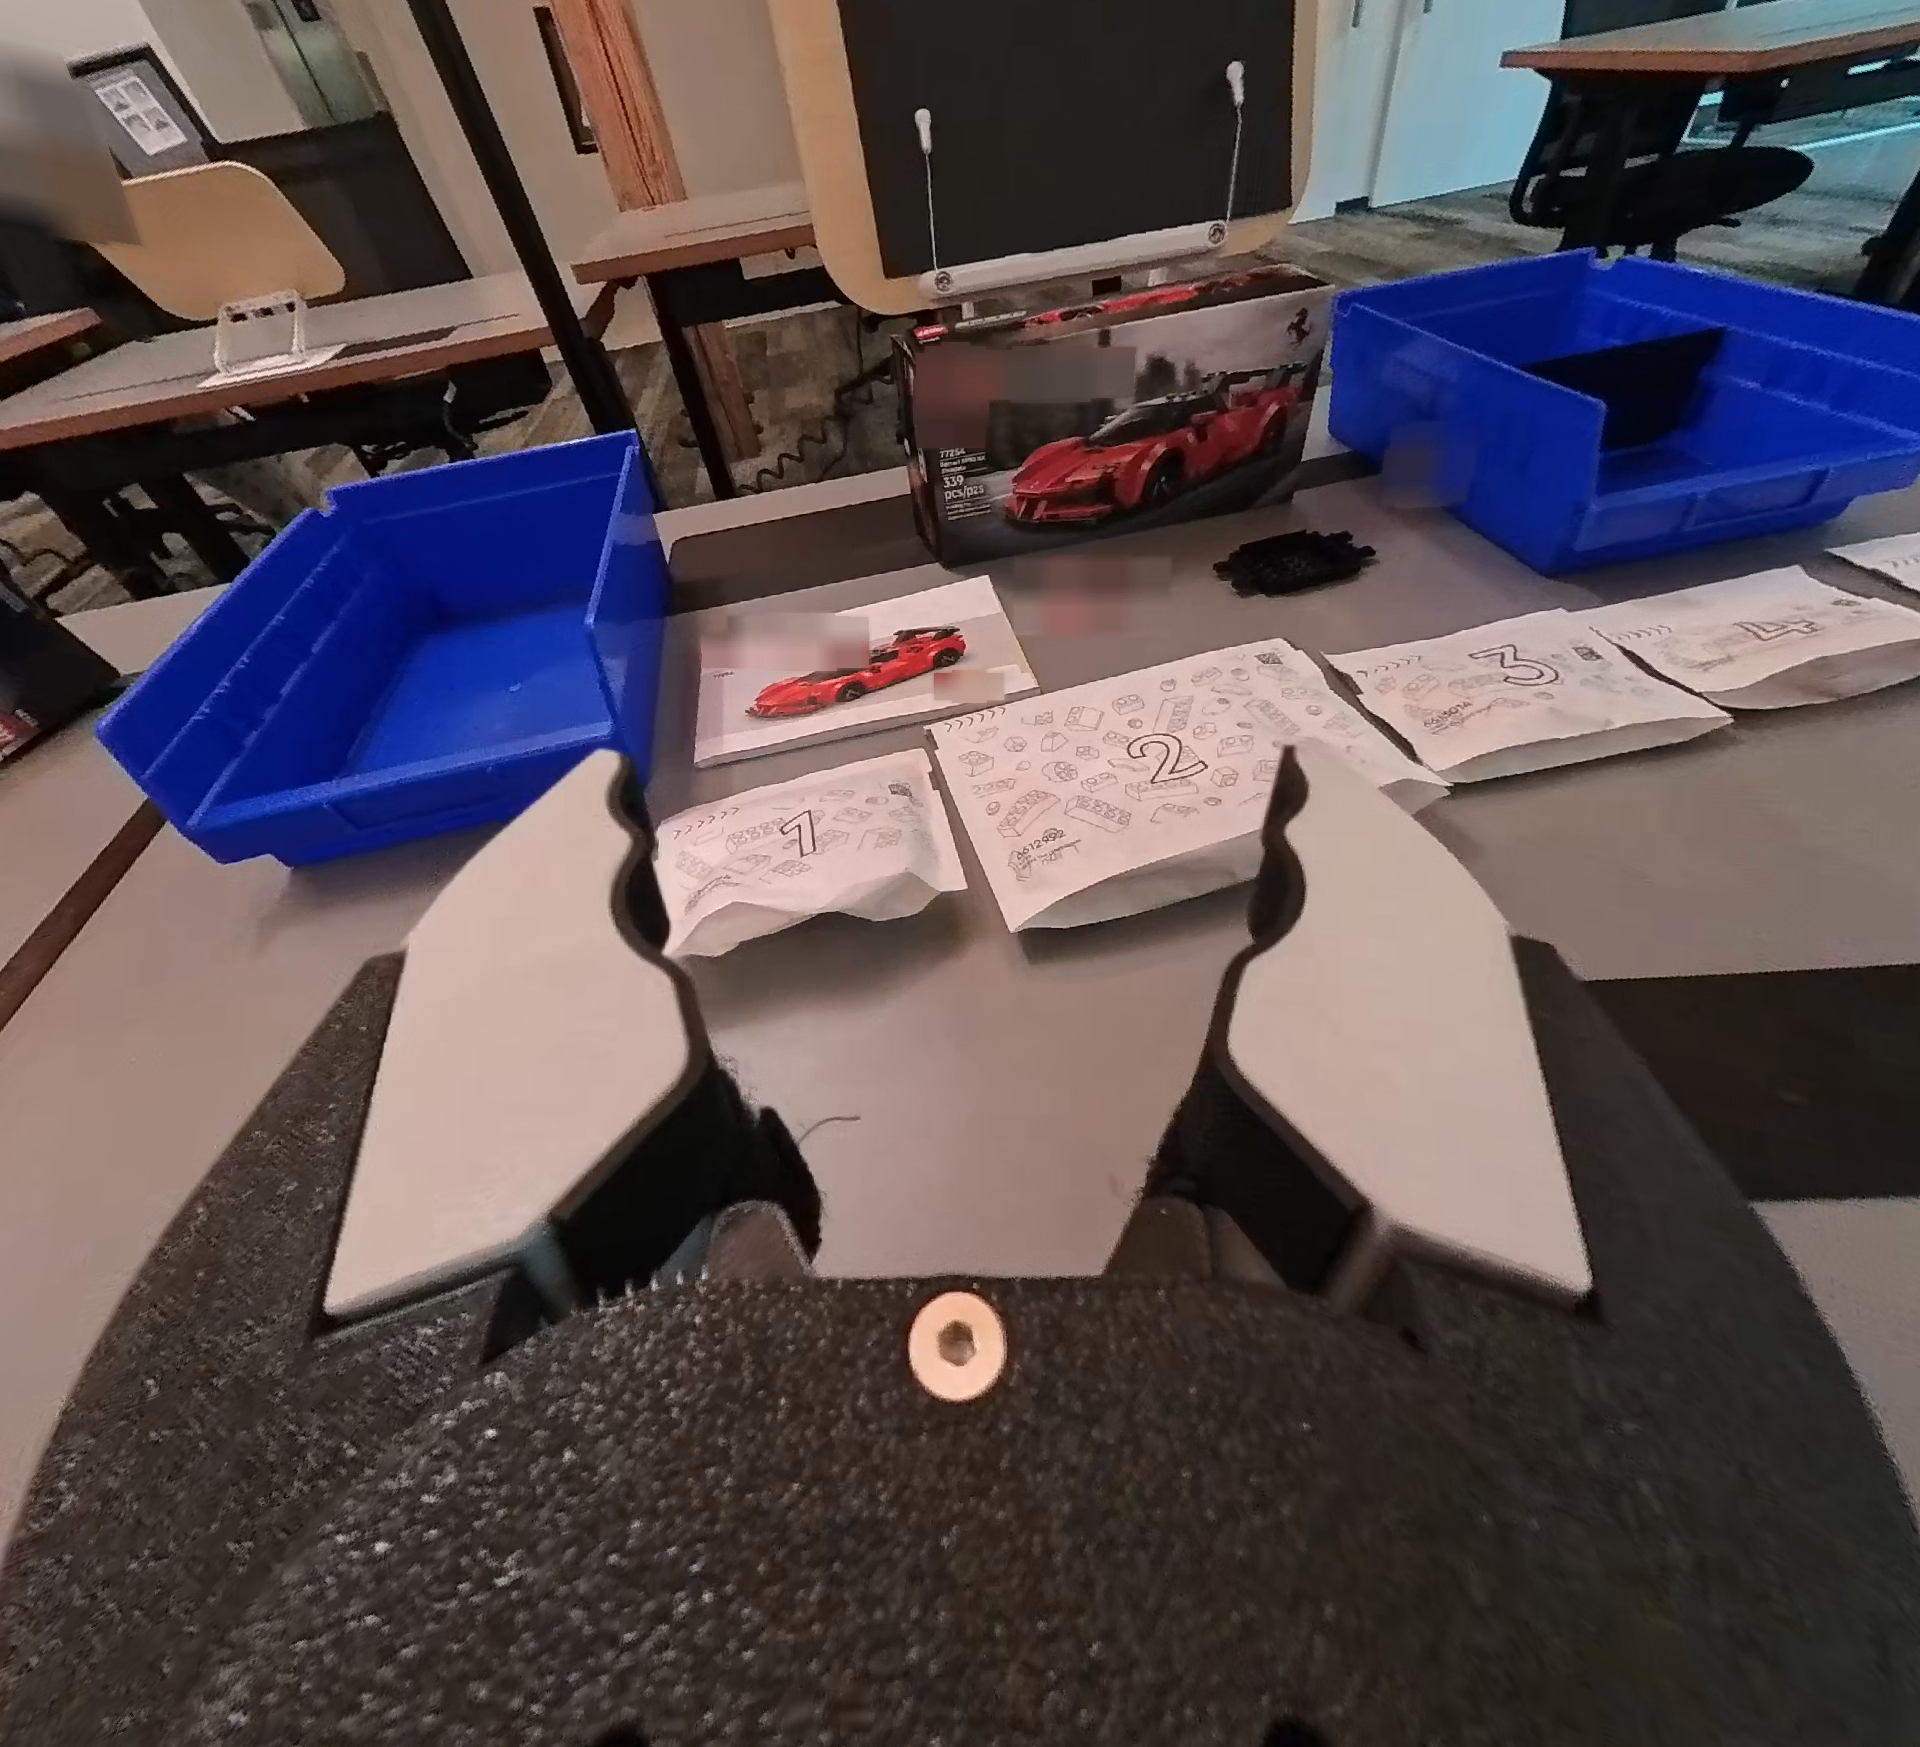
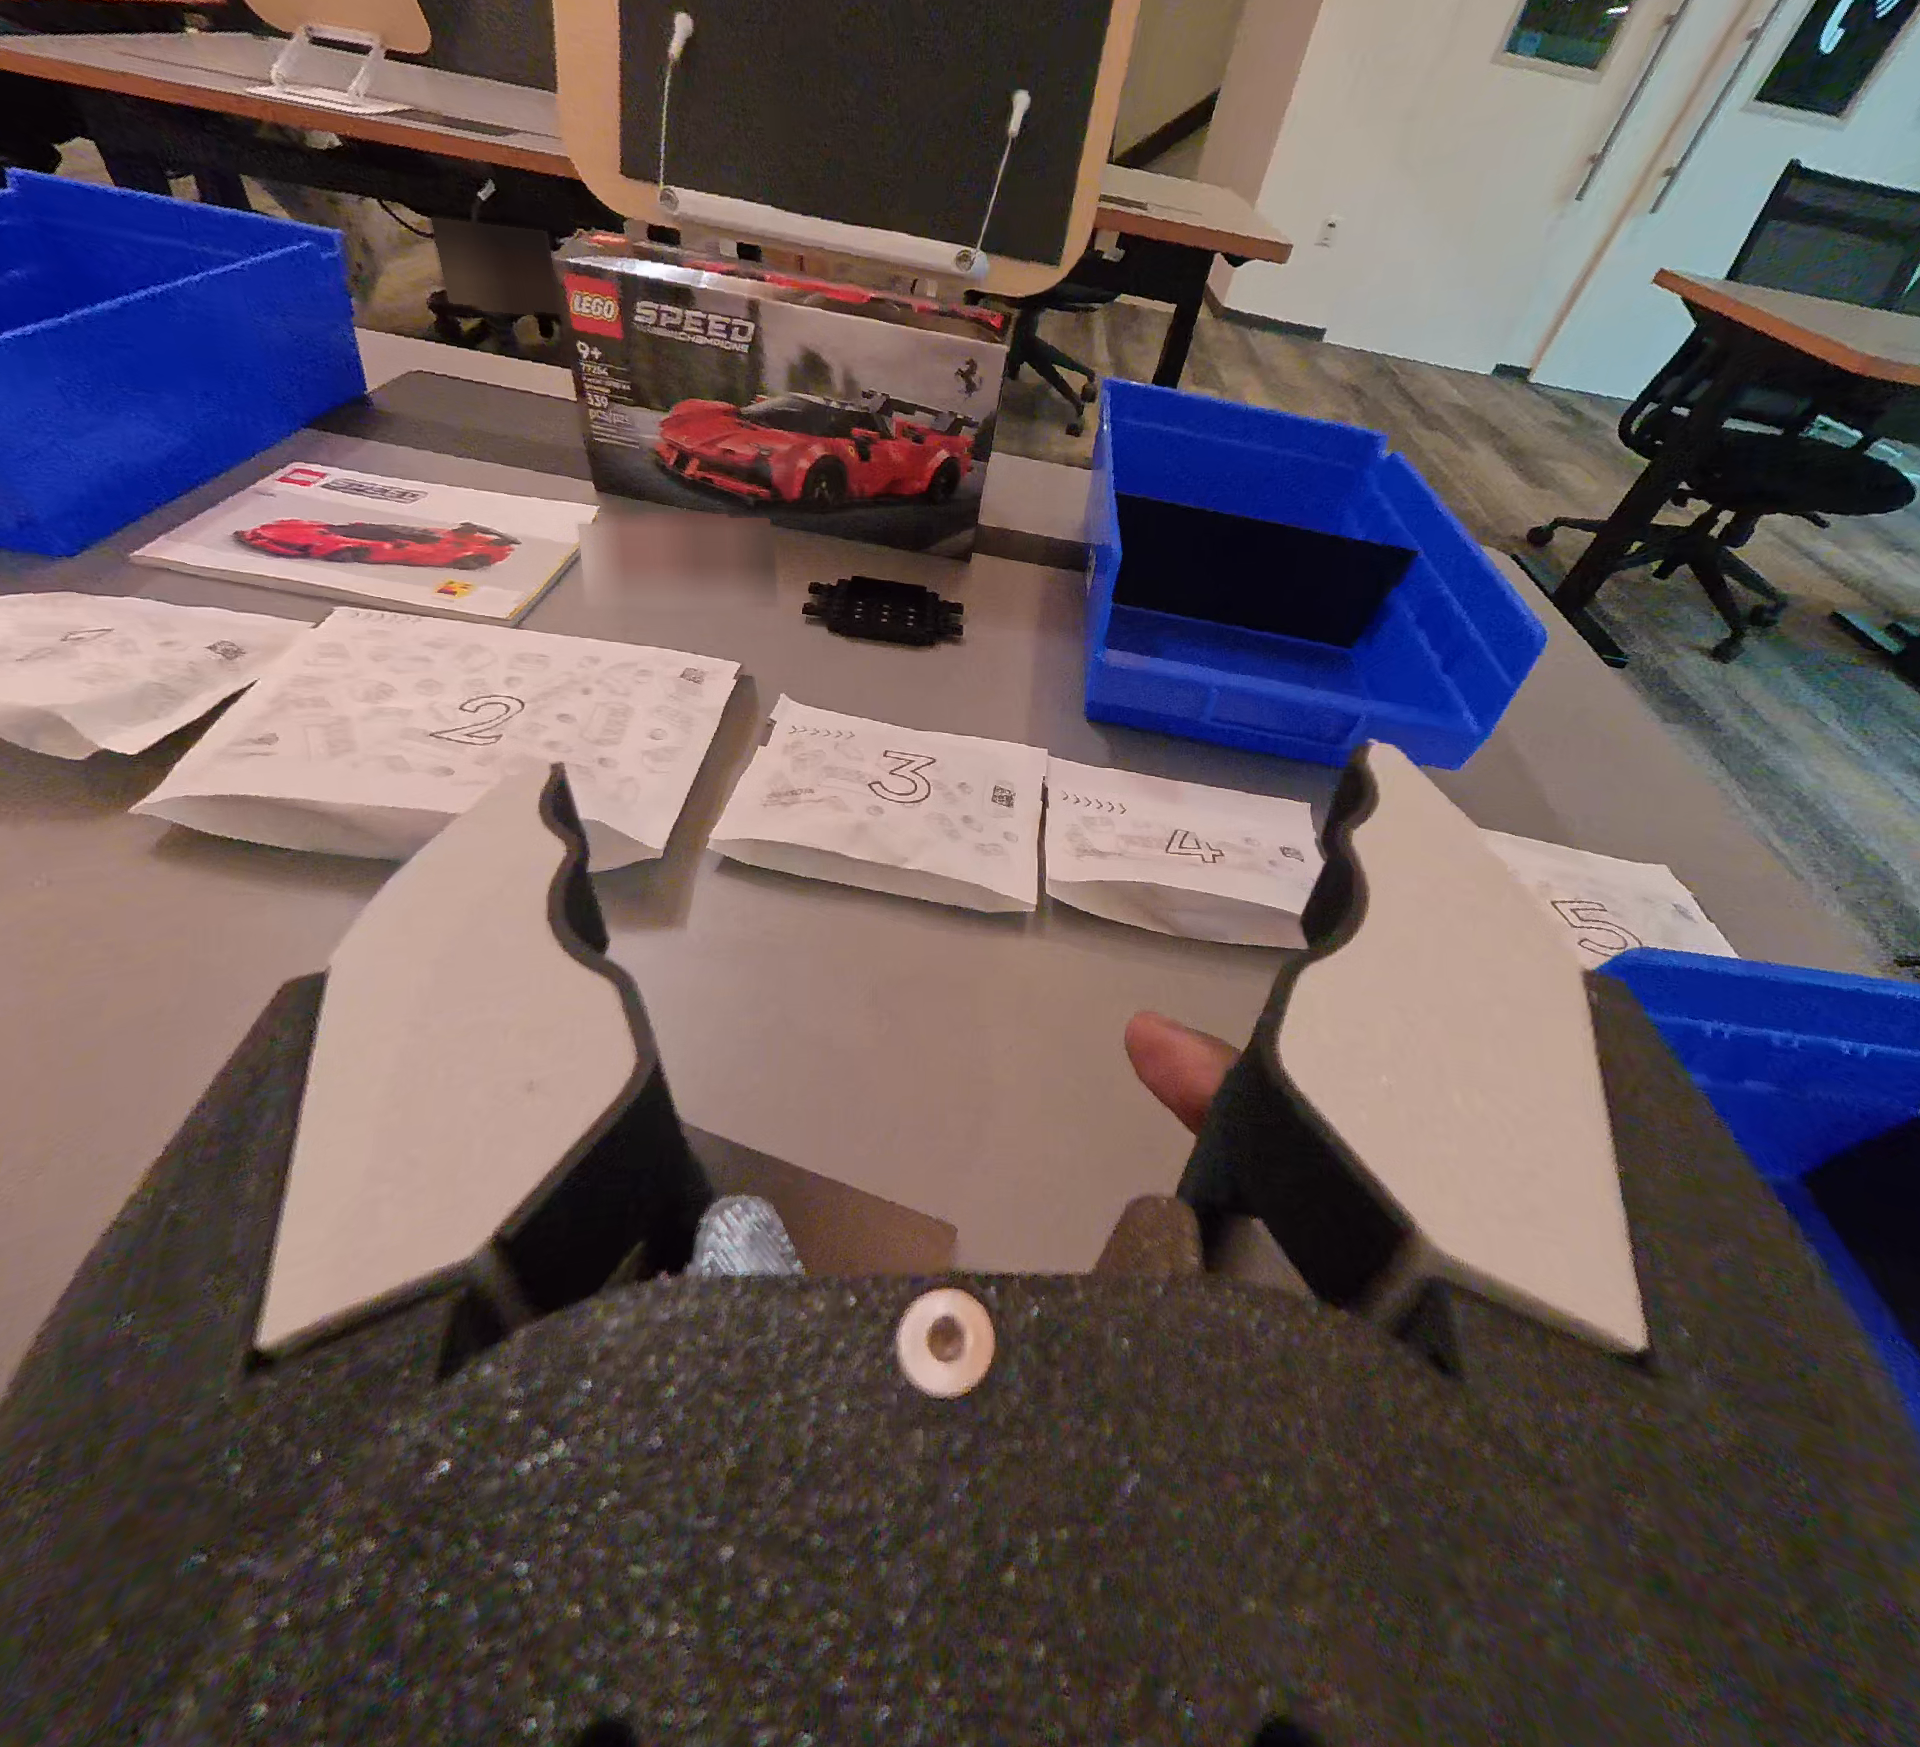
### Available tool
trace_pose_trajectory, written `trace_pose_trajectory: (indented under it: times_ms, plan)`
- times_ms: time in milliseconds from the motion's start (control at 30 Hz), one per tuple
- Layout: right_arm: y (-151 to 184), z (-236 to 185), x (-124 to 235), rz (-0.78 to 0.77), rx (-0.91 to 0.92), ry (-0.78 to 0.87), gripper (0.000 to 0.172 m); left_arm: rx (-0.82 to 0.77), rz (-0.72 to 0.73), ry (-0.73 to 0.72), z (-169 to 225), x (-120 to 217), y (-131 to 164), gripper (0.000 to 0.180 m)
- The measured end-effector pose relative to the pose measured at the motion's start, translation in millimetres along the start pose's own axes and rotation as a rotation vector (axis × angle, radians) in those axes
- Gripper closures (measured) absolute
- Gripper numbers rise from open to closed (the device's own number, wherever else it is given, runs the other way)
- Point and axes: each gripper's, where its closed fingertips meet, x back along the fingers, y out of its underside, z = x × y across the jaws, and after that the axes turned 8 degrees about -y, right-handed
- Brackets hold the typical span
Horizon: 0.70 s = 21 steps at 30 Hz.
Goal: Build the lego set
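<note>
Several white numbered paper bags lie in a row on the grey table [image 1: 935,1074]. My left gripper [image 1: 956,824] is open and empty, above the table just short of the first bag [image 1: 810,856] and the second bag [image 1: 1132,783]. My right gripper [image 2: 956,824] is open and empty, just short of the third bag [image 2: 883,804] and the fourth bag [image 2: 1174,856]. A fifth bag [image 2: 1600,918] lies behind its right finger. A small black brick piece [image 2: 883,608] lies beyond the bags, also in the left wrist view [image 1: 1294,559].
A toy car box [image 1: 1112,430] stands at the back, with a booklet [image 1: 862,669] in front of it. Blue bins stand at the left [image 1: 395,658], at the right [image 2: 1299,575], and at the near right edge [image 2: 1787,1053]. A fingertip [image 2: 1174,1063] shows by my right finger.
</note>
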Motion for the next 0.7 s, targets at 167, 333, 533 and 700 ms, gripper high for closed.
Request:
trace_pose_trajectory:
  times_ms: [167, 333, 533, 700]
  plan:
    - [9, -2, 2, -0.026, -0.001, 0.003, 0.038, 0.017, -0.015, -0.005, -4, 1, 5, 0.063]
    - [17, -1, 2, -0.06, -0.001, 0.001, 0.038, 0.001, -0.023, -0.011, -3, 3, 7, 0.058]
    - [28, 0, -1, -0.088, 0.006, 0.007, 0.038, -0.001, -0.014, -0.018, -4, 4, 7, 0.058]
    - [25, 2, -3, -0.086, 0.006, 0.015, 0.038, 0.006, -0.007, -0.019, -6, 3, 3, 0.058]
